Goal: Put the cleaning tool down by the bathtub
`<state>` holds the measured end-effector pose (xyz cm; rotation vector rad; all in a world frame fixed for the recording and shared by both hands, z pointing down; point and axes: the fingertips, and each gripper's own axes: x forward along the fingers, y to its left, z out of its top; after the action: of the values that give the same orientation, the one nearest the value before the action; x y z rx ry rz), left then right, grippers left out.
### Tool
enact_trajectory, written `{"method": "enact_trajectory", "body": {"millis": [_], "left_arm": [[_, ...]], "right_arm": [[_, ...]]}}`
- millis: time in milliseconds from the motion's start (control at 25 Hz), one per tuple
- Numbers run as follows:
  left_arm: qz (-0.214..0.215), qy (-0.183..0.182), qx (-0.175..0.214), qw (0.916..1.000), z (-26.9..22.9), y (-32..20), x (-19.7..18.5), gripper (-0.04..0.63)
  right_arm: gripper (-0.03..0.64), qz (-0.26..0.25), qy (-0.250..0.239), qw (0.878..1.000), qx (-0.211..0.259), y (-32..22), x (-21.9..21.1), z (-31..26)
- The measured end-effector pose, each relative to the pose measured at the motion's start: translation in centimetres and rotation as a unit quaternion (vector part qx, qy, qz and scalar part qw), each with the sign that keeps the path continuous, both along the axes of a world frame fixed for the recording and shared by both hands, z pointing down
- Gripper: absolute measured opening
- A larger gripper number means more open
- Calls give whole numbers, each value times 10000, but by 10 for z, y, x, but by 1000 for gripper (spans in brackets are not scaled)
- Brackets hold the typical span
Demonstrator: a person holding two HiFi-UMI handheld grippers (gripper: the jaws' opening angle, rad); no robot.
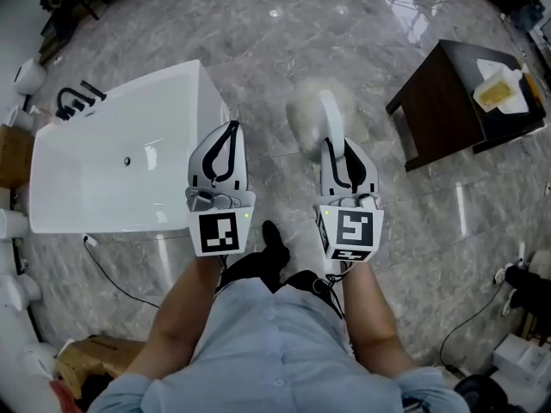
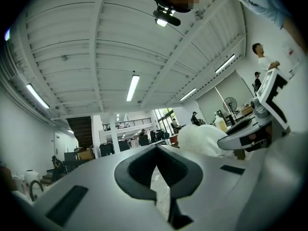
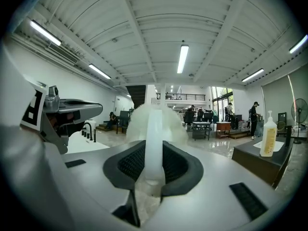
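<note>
**Fig.** Cleaning tool point(image 1: 315, 110), frame centre in head view: white fluffy head on a pale, straight handle, carried above the marble floor point(image 1: 284, 24), not yet set down. Likely light; head soft & compressible, handle stiff, smooth, poss. slippery. Best hold judged to be on the handle, just behind the head, as here. In right gripper view the handle runs up betw. the dark ribbed fingers point(image 3: 129, 163) of the right gripper point(image 1: 337, 144), which are closed on it, w/ the head beyond the tips. Left gripper point(image 1: 231, 127): tips together, nothing held; left gripper view shows only floor through the slit. Pose: both grippers side by side, approx. level, pointing to frame top; bare forearms enter from lower edge. White bathtub point(image 1: 172, 93) at left, its right wall just beside the left gripper. Dark desk point(image 1: 448, 84) at upper right, well apart.
</note>
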<state>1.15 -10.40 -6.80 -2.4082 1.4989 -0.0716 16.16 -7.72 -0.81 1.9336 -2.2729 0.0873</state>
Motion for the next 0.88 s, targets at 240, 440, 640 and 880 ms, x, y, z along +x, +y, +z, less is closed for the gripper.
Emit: {"method": "enact_trajectory", "body": {"millis": [240, 440, 640, 880], "left_arm": [[38, 40, -125, 9999, 17, -54, 15, 15], [-182, 51, -130, 9997, 20, -82, 26, 15], [-401, 72, -212, 9989, 23, -101, 39, 15], [-460, -59, -332, 9984, 44, -136, 45, 15]], "right_arm": [[95, -76, 16, 10000, -29, -58, 9, 4], [95, -233, -3, 9997, -79, -91, 26, 8], [95, -543, 33, 9984, -178, -115, 35, 10], [95, -714, 72, 9968, -347, -152, 37, 27]]}}
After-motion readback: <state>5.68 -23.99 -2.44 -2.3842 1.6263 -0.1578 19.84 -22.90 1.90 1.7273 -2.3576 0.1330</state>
